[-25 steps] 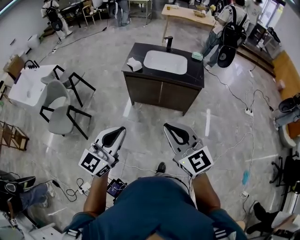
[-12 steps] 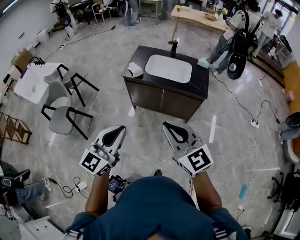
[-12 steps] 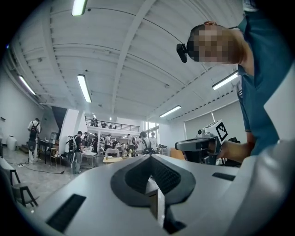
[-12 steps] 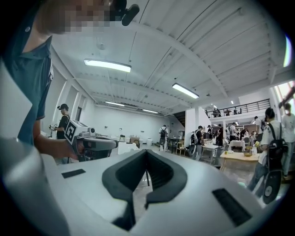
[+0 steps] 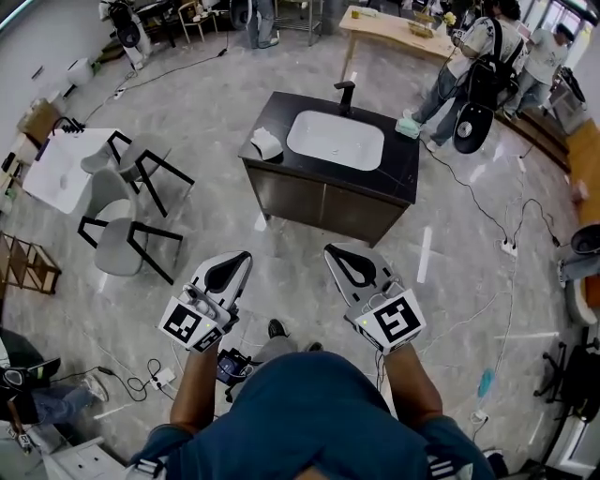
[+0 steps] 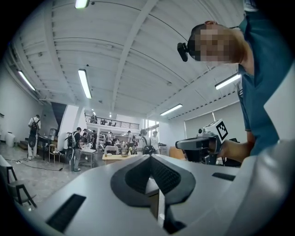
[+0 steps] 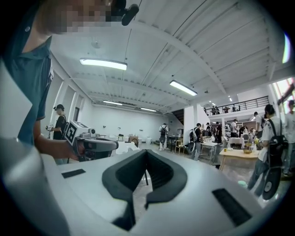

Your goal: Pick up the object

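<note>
Pointing side by side, left gripper (image 5: 240, 261) and right gripper (image 5: 335, 254) are both closed, empty; a cabinet (image 5: 319, 200) stands well beyond their fingertips.

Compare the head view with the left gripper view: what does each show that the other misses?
Head view only: the white basin and a crumpled white thing beside it. Left gripper view only: ceiling lights and the balcony. Both: the left gripper, jaws together, the right gripper, and the wooden table.
</note>
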The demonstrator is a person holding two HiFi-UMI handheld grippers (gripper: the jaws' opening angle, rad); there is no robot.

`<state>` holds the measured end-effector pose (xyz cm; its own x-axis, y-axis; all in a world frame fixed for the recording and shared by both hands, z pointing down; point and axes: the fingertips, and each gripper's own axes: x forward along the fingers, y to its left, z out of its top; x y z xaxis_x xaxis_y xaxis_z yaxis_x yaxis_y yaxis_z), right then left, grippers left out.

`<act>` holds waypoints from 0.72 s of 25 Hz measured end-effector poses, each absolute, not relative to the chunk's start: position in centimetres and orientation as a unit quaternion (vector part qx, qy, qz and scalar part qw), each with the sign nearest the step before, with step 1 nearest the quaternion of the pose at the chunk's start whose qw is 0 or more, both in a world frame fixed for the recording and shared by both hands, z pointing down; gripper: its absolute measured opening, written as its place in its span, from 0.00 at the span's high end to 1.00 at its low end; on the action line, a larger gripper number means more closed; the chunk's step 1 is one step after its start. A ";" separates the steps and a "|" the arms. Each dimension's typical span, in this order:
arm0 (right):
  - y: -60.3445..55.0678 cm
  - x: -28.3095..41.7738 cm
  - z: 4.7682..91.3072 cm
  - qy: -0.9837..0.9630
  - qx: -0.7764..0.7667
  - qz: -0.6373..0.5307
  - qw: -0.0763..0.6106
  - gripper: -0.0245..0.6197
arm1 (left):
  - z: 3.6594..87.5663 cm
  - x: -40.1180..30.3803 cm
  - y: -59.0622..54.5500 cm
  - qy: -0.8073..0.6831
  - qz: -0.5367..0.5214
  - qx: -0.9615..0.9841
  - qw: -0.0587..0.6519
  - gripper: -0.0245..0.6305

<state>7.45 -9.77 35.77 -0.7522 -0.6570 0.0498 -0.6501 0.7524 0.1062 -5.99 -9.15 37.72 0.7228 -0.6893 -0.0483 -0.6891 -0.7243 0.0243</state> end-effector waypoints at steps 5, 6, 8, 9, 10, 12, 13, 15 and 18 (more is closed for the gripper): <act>-12.8 5.7 35.2 -0.930 0.363 -0.044 0.044 0.94 | 37.2 -7.5 -12.6 -0.358 -0.035 0.933 0.005 0.96; -13.5 5.3 35.2 -0.929 0.366 -0.045 0.044 0.94 | 37.2 -8.0 -13.3 -0.355 -0.036 0.934 0.005 0.96; -14.9 4.5 35.3 -0.926 0.372 -0.045 0.044 0.94 | 37.5 -8.9 -14.6 -0.350 -0.034 0.936 0.005 0.96; -15.4 3.9 35.3 -0.925 0.374 -0.045 0.044 0.94 | 37.6 -9.4 -15.3 -0.346 -0.032 0.938 0.005 0.96; -16.0 3.4 35.3 -0.924 0.376 -0.046 0.044 0.94 | 37.7 -9.9 -16.0 -0.343 -0.032 0.939 0.005 0.96; -17.0 2.3 35.5 -0.922 0.381 -0.047 0.046 0.94 | 37.9 -11.0 -17.3 -0.339 -0.035 0.940 0.005 0.96; -17.5 1.8 35.5 -0.921 0.384 -0.048 0.047 0.94 | 37.9 -11.6 -17.9 -0.336 -0.036 0.941 0.006 0.96; -18.4 1.0 35.5 -0.918 0.391 -0.049 0.048 0.94 | 38.1 -12.5 -18.9 -0.330 -0.038 0.943 0.005 0.96; -19.7 -0.1 35.4 -0.916 0.395 -0.048 0.047 0.94 | 38.2 -13.3 -20.6 -0.323 -0.038 0.946 0.005 0.96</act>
